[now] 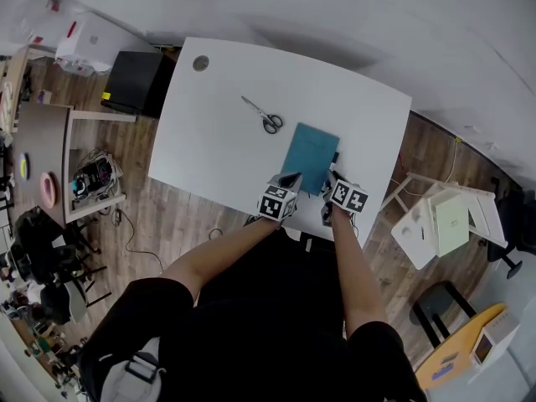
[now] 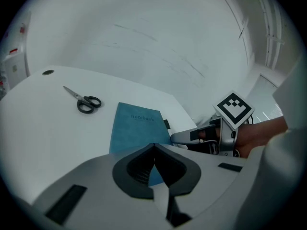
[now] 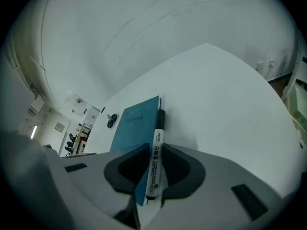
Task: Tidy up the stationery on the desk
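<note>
The right gripper (image 3: 155, 148) is seen clamped narrowly on a white-barrelled marker pen with a black cap (image 3: 157, 133). The pen is laid along the right edge of a teal rectangular notebook (image 3: 134, 123), whose near corner is also caught between the jaws. The left gripper (image 2: 154, 146) is held above the notebook's near end, its jaws pressed together on nothing. Both grippers are placed at the near edge of a white, round-cornered desk (image 1: 209, 141). Beyond the notebook's far left corner, apart from it, a pair of black-handled metal scissors (image 1: 265, 116) is laid flat.
</note>
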